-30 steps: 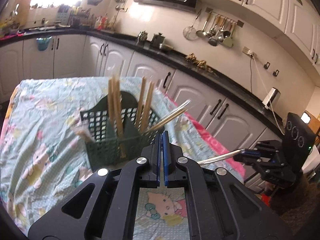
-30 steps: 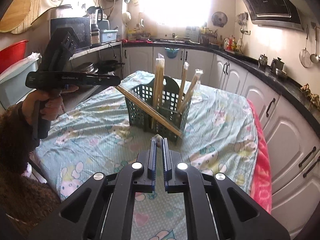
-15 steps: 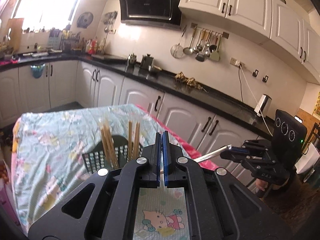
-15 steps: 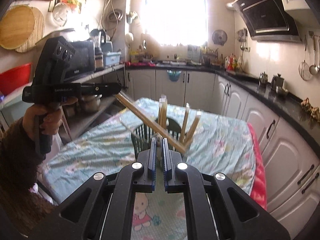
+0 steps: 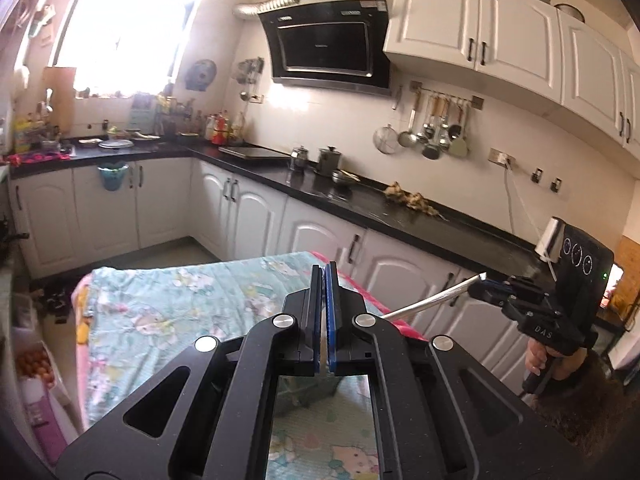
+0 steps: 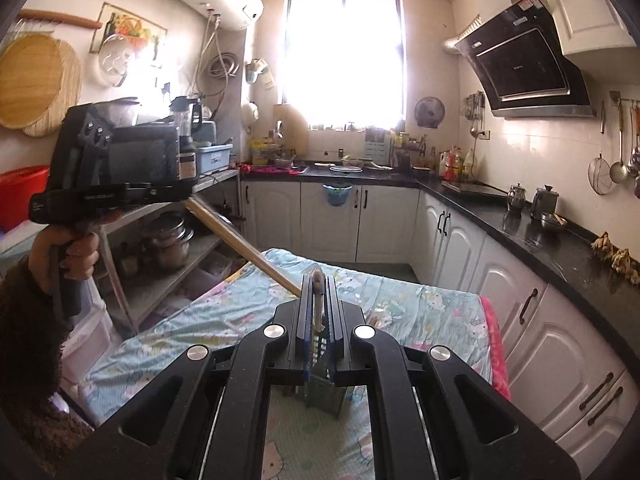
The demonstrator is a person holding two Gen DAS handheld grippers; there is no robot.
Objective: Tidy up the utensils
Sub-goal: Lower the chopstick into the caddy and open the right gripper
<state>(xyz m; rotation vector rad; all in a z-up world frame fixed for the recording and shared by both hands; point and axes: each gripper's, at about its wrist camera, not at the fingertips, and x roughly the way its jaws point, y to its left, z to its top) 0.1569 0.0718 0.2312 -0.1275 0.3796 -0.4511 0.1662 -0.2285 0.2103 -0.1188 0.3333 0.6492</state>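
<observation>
1. Setting: a kitchen with white cabinets, black counters, a range hood [image 5: 332, 48] and a bright window [image 6: 344, 52]. In the foreground stands a tabletop [image 5: 180, 300] covered with a pale blue cartoon-print cloth.
2. Left hand [image 6: 68, 256]: it grips the pistol handle of the left gripper [image 5: 324, 280] from below, fist closed, with a brown fuzzy sleeve [image 6: 28, 340] at the wrist. In the right wrist view the tool body lies roughly level, held high above the tabletop's left edge.
3. Left fingers: clenched, pads together with no visible gap. They grasp one end of a wooden chopstick [image 6: 240, 244], which slants down and to the right from the fingertips toward the right gripper.
4. Right hand [image 5: 540, 360]: it wraps the handle of the right gripper [image 6: 318, 284] from below. In the left wrist view the tool sits at the right, beyond the tabletop edge, its nose aimed left and slightly upward in the picture.
5. Right fingers: clamped on a metal utensil [image 5: 432, 298], a thin silver rod that runs from the fingertips down and left. Its end shows between the pads in the right wrist view.
6. Green basket [image 6: 326, 394]: it stands on the tabletop below both grippers, seen only in part through the gap under the right fingers. Its contents cannot be determined.
</observation>
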